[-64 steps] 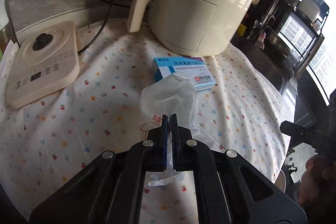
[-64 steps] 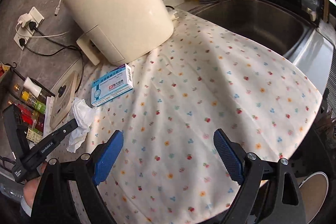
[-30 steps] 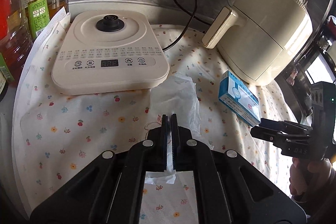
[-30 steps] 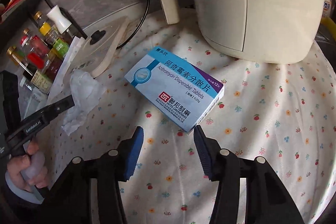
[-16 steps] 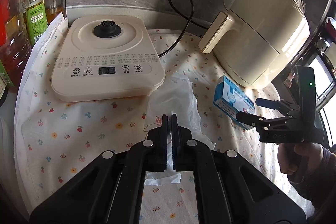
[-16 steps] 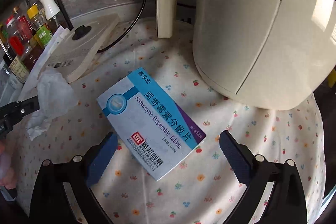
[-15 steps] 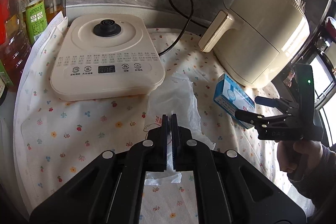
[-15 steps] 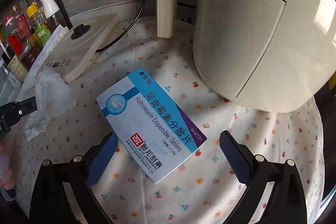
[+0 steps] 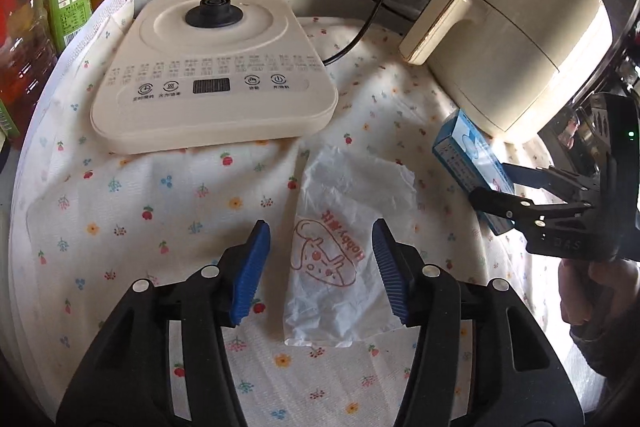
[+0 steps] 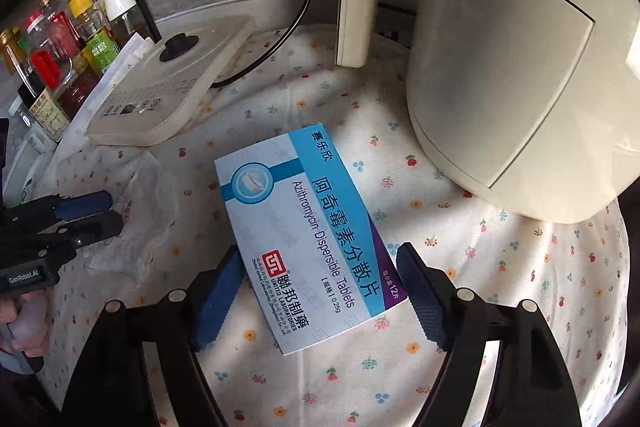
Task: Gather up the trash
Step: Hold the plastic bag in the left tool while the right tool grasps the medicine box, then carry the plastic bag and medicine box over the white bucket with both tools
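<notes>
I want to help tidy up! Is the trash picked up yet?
Not yet. Nothing looks collected. The crumpled wrapper lies on the cloth between the opening left hand-held gripper. The right hand-held gripper is closing around the medicine box. Both still need carrying away.

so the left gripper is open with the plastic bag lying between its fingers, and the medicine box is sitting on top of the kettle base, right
Not quite. The medicine box lies on the floral cloth beside the air fryer, apart from the kettle base, as the right wrist view shows. The left gripper is indeed opening, with the plastic bag lying loose between its fingers.
</notes>
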Demonstrator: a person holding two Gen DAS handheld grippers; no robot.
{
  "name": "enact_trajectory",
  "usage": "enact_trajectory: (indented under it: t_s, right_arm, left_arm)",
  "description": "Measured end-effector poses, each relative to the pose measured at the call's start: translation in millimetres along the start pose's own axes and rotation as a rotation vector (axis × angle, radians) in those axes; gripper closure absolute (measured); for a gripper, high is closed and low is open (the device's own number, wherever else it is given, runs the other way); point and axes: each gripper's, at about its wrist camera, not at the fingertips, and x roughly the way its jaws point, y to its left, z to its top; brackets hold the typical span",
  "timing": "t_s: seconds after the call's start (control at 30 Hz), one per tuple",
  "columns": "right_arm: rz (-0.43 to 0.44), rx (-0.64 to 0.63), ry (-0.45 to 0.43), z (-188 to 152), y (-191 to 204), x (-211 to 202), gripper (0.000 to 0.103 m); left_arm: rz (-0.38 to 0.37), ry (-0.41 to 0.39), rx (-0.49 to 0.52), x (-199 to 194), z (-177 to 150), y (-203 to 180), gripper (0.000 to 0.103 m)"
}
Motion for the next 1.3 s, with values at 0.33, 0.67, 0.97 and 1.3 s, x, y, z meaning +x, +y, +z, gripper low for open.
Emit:
enact_trajectory:
  t_s: [0.33,0.67,0.97,1.3]
  right_arm:
    - [0.010,0.096,-0.014,-38,-2,-26,0.035]
    - [-0.005,0.243,-0.094,-87,-31,-79,0.036]
    - [-0.068,0.390,-0.156,-155,-68,-149,0.035]
    - [-0.178,0.573,-0.195,-262,-111,-225,0.035]
  left_arm:
    - [0.011,0.020,0.062,-2,-8,-16,0.099]
    - [-0.058,-0.061,0.090,-41,-18,-52,0.100]
    - [-0.141,-0.080,0.172,-58,-28,-123,0.101]
    - [-0.258,-0.021,0.341,-60,-71,-231,0.101]
